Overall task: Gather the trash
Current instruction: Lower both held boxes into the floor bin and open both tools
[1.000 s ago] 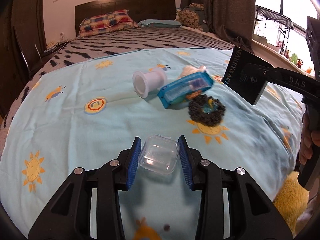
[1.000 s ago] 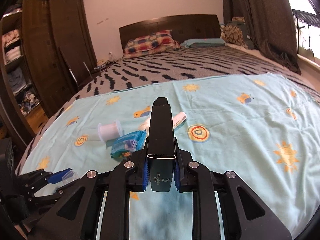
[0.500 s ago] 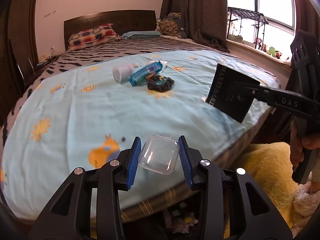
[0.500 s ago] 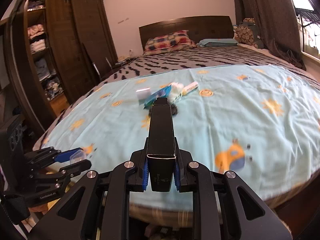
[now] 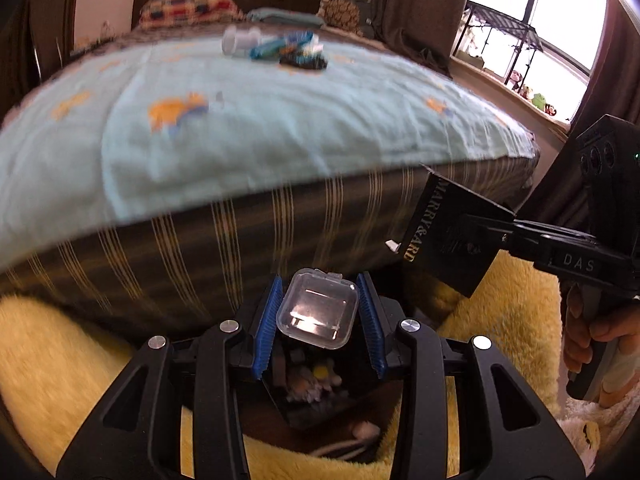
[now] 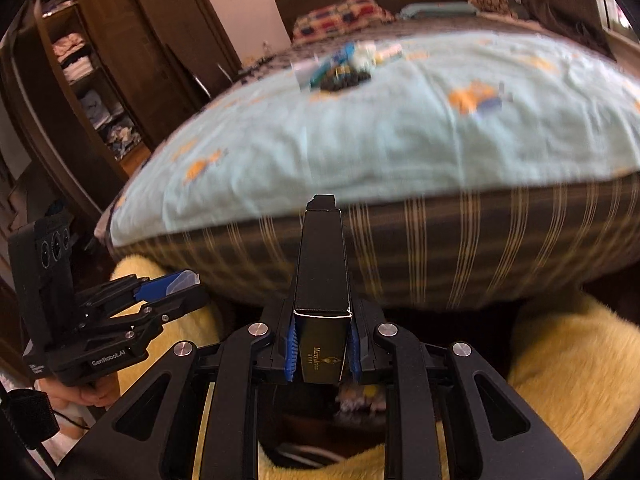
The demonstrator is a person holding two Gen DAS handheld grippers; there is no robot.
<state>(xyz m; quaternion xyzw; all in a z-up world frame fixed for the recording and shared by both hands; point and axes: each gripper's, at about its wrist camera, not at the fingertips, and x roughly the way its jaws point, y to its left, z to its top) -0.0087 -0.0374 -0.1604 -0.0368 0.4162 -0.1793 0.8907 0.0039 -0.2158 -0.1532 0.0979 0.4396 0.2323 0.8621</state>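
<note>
left gripper (image 5: 320,312) is clamping a small clear plastic case (image 5: 318,314) between its blue pads (image 5: 266,328), the case sitting square in the jaws with its hinged edge pointing away. right gripper (image 6: 323,344) is pinching a tall black carton (image 6: 322,280) by its narrow sides, the carton standing out along the fingers with its flap end farthest off. in the left view that same carton (image 5: 452,236) is showing gold lettering on its side, to the right of the case and apart from it.

directly below both sets of jaws a dark bin (image 5: 312,404) is sitting on the floor, ringed by a yellow fluffy rug (image 5: 80,360). inside it pale crumpled scraps and something yellow are lying, though the fingers are covering most of the opening, so the contents are hard to tell. both held items are hanging above the bin.

just beyond, the striped mattress side (image 5: 200,240) is rising like a wall, its upper edge capped by a light blue sheet (image 5: 240,120). further up the bed more trash is lying in one cluster (image 5: 280,48): a white spool, a blue packet and a dark ring-shaped thing, all blurred.

a person's hand (image 5: 592,336) is gripping the right gripper's handle at the right edge.
</note>
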